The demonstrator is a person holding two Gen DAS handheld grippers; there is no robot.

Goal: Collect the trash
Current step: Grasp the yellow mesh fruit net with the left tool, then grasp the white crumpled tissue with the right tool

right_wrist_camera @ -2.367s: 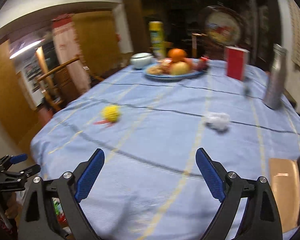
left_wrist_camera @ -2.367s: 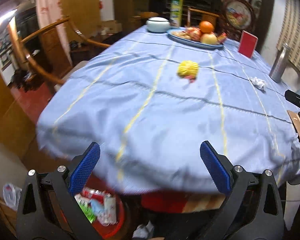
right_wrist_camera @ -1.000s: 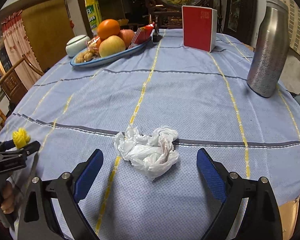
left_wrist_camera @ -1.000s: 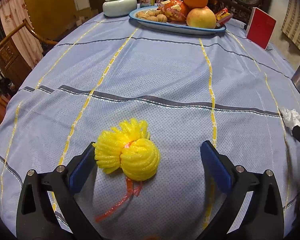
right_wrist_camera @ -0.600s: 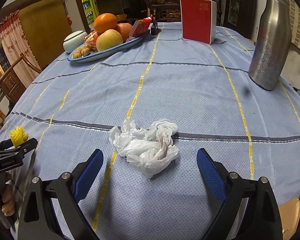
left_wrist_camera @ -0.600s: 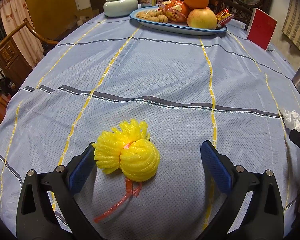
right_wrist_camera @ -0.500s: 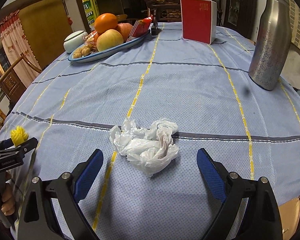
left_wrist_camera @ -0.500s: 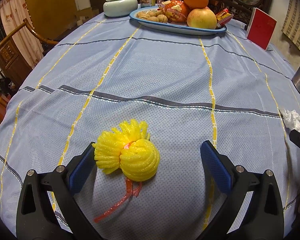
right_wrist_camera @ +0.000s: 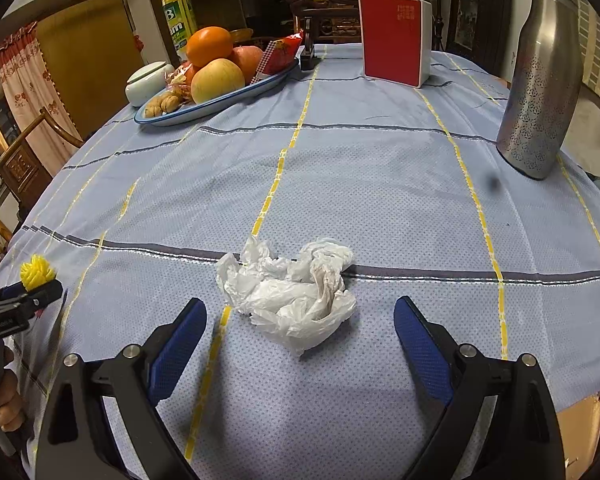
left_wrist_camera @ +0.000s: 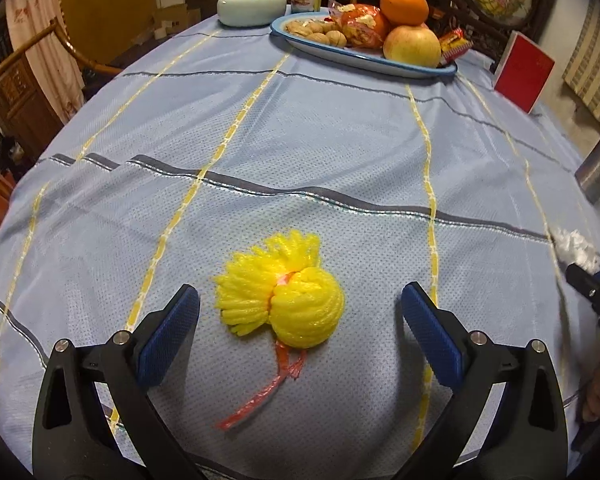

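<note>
While both grippers are gaping wide, we are lining up grabs: left gripper [left_wrist_camera: 298,312] bracketing the yellow foam fruit net [left_wrist_camera: 284,294] at lower centre, right gripper [right_wrist_camera: 300,330] bracketing the crumpled white plastic bag [right_wrist_camera: 290,292]. Next, we judge, both should be closing.

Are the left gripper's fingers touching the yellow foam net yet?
Apart. In the left wrist view, the yellow foam net lies between the open left gripper fingers, with blue tablecloth visible on both sides.
</note>
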